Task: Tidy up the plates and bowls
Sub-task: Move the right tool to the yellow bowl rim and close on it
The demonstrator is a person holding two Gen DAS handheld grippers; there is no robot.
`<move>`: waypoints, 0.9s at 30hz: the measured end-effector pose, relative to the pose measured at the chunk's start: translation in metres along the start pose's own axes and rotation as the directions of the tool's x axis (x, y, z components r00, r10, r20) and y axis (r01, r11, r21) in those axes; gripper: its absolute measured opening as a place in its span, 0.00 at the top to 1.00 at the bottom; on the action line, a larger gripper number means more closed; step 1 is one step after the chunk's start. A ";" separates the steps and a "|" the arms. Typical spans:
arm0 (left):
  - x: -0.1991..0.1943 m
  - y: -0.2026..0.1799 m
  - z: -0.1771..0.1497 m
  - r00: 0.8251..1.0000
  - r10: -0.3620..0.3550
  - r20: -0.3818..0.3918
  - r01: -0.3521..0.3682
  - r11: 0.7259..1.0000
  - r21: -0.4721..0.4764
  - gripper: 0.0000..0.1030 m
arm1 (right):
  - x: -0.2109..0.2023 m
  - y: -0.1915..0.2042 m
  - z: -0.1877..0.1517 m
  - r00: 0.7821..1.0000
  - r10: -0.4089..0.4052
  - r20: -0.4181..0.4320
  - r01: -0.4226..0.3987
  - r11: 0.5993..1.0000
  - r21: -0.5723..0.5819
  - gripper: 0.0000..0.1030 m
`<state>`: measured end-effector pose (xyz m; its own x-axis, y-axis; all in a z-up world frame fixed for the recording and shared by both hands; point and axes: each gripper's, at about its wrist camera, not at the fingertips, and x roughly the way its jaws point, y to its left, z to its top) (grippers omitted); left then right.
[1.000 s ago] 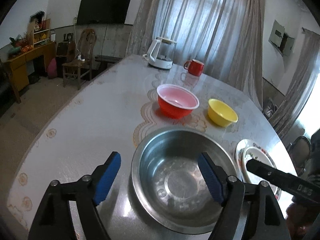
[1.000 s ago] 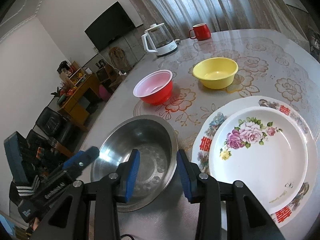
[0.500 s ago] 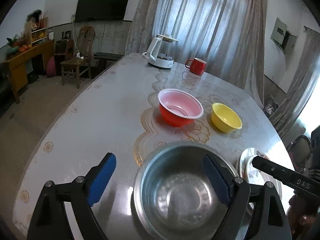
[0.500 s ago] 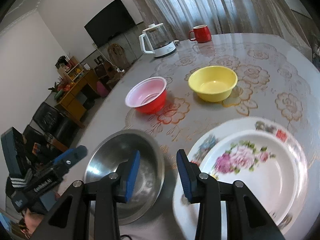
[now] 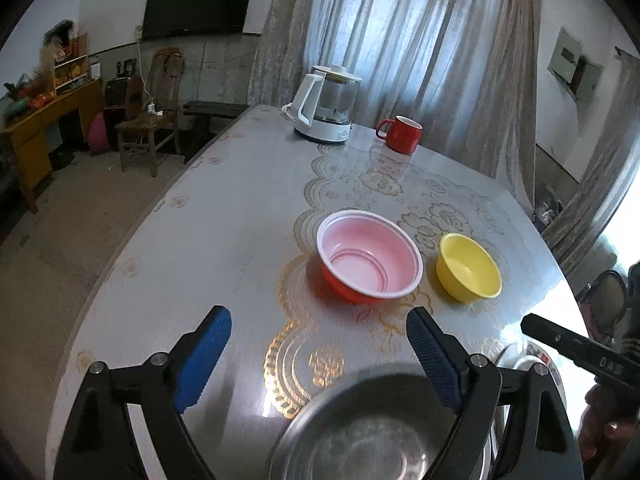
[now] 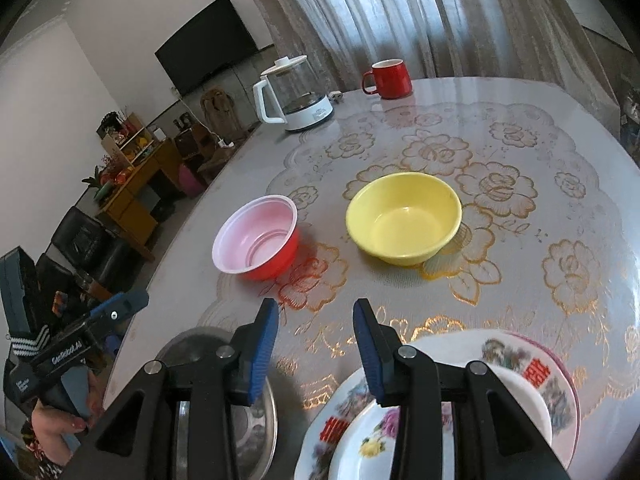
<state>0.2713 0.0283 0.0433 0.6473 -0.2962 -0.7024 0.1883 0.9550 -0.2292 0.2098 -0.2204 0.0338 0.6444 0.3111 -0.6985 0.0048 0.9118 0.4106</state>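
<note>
Both grippers have pulled back from the shiny steel bowl (image 5: 360, 436): left gripper (image 5: 316, 356) wide, empty; right gripper (image 6: 316, 348) half-open, empty. Beyond it, red plastic bowl (image 5: 370, 256) looks next for stacking.

kettle (image 5: 326, 106): upper centre of the left wrist view, white base and handle, clear glass body, upright at the far end of the table (image 5: 224, 216)
red mug (image 5: 400, 134): just right of the kettle, apart from it, handle turned left
television (image 5: 198, 2): dark, on the wall, upper left
wooden chair (image 5: 154, 100): below the television, on the floor
curtains (image 5: 400, 32): pale, drawn across the top
yellow desk (image 5: 38, 120): far left edge, cluttered shelves above
black seats (image 6: 86, 242): left edge of the right wrist view
</note>
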 end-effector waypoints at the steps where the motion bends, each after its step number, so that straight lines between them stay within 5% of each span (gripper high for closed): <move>1: 0.004 -0.001 0.003 1.000 0.005 -0.008 -0.005 1.000 -0.005 0.13 | 0.002 -0.002 0.002 1.000 -0.005 -0.005 0.005 1.000 0.002 0.62; 6: 0.016 -0.012 0.015 0.997 -0.052 -0.050 0.051 0.998 -0.024 0.13 | 0.012 -0.026 0.014 0.998 -0.062 -0.014 0.062 0.997 0.043 0.62; 12: 0.031 -0.061 0.027 0.991 -0.104 -0.084 0.110 0.991 0.075 0.13 | 0.031 -0.083 0.044 0.989 -0.124 -0.075 0.135 0.975 0.174 0.62; 19: 0.072 -0.115 0.034 0.978 -0.116 -0.171 0.147 0.973 0.178 0.16 | 0.077 -0.118 0.071 0.982 -0.093 -0.167 0.135 0.956 0.259 0.62; 27: 0.108 -0.139 0.038 0.975 -0.084 -0.206 0.125 0.973 0.195 0.21 | 0.095 -0.134 0.062 0.979 -0.040 -0.202 0.101 0.948 0.302 0.83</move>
<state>0.3431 -0.1355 0.0243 0.4628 -0.3723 -0.8045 0.4083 0.8951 -0.1794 0.3179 -0.3299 -0.0518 0.4759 0.3221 -0.8184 0.3009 0.8147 0.4957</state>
